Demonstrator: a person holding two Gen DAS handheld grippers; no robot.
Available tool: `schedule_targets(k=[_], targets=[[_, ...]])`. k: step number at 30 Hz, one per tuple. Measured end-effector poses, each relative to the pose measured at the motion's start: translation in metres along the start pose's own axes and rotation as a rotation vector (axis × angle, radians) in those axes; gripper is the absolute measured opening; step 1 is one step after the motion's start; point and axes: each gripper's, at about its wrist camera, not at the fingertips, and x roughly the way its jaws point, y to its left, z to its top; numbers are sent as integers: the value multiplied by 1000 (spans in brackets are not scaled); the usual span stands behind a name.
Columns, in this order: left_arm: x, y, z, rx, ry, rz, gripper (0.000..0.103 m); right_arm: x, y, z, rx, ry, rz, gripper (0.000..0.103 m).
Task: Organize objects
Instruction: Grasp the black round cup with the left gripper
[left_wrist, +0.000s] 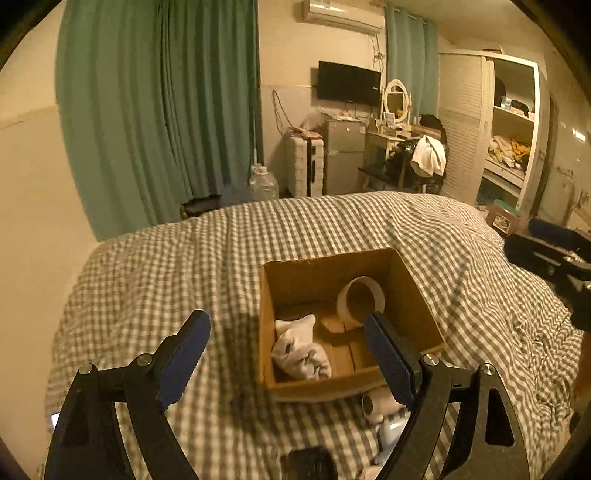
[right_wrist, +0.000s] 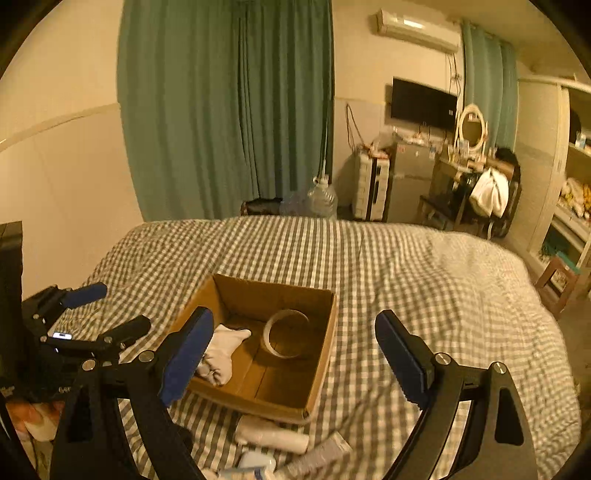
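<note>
An open cardboard box (left_wrist: 413, 295) (right_wrist: 321, 354) sits on the checked bed cover. Inside it lie a white sock (left_wrist: 301, 350) (right_wrist: 221, 350) and a roll of tape (left_wrist: 360, 301) (right_wrist: 286, 334) on its edge. My left gripper (left_wrist: 291, 350) is open and empty, hovering above the box's near left corner; it also shows at the left of the right wrist view (right_wrist: 110, 310). My right gripper (right_wrist: 295, 350) is open and empty above the box's near side; its body shows at the right edge of the left wrist view (left_wrist: 554, 258). Small items lie in front of the box: a white bottle (right_wrist: 273, 434), a tube (right_wrist: 321, 456), a white object (left_wrist: 380, 406).
The bed (right_wrist: 424, 277) with a grey checked cover fills the lower half of both views. Beyond it stand green curtains (left_wrist: 159, 110), a water jug (left_wrist: 263, 182), a small fridge (left_wrist: 343, 155), a dressing table with mirror (left_wrist: 395, 99) and an open wardrobe (left_wrist: 513, 122). A wall is at the left.
</note>
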Motion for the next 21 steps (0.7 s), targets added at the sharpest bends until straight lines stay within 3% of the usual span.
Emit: schedule_targets(k=[5, 6, 10, 13, 16, 21], targets=[[-35, -2, -18, -3, -24, 74, 88, -43, 12, -8, -28, -22, -7, 89], [-40, -2, -24, -45, -22, 135, 88, -49, 14, -14, -29, -23, -7, 89], [-44, -5, -44, -79, -3, 158, 88, -55, 25, -35, -36, 3, 2, 89], [-39, -7, -65, -111, 16, 206, 88, -45, 31, -58, -46, 43, -9, 89], [-20, -11, -91, -127, 62, 229, 88, -19, 33, -90, -51, 125, -10, 89], [23, -22, -129, -185, 155, 331, 88, 35, 27, -152, -31, 293, -29, 89]])
